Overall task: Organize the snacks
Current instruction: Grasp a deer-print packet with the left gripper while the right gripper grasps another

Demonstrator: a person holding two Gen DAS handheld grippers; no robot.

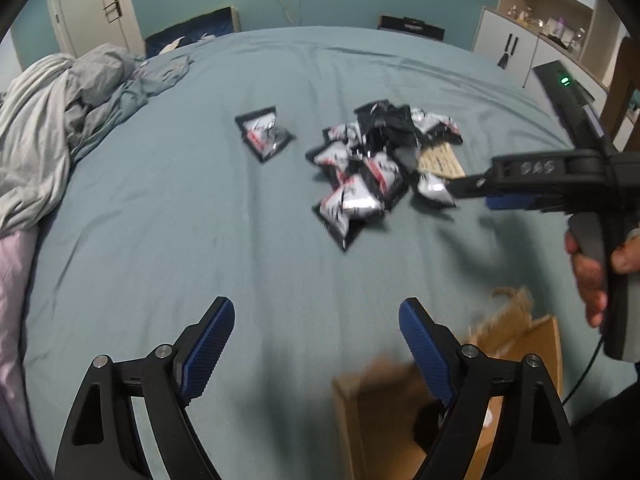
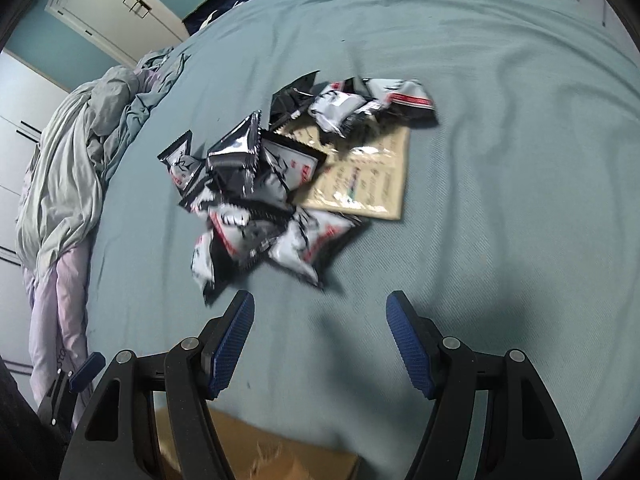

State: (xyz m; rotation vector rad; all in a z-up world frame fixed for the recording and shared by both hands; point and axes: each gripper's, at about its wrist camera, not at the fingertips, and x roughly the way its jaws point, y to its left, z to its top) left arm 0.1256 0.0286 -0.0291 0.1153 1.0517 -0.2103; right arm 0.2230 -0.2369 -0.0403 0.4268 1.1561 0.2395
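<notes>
A heap of black-and-silver snack packets (image 1: 372, 160) (image 2: 260, 200) lies on the blue-green bed sheet (image 1: 200, 220), partly on top of a flat tan package (image 1: 440, 162) (image 2: 360, 176). One packet (image 1: 264, 134) lies apart, to the left of the heap. My left gripper (image 1: 318, 312) is open over bare sheet, well short of the packets. My right gripper (image 2: 320, 308) is also open with nothing between its fingers, its tips just short of the nearest packets. In the left wrist view the right gripper (image 1: 472, 188) comes in from the right beside the heap, held by a hand (image 1: 588, 272).
An open brown paper bag (image 1: 520, 344) (image 2: 260, 452) sits at the near edge of the bed, below both grippers. A rumpled grey duvet (image 1: 48, 128) (image 2: 68, 168) is piled on the left. White cabinets (image 1: 508, 44) stand at the back right.
</notes>
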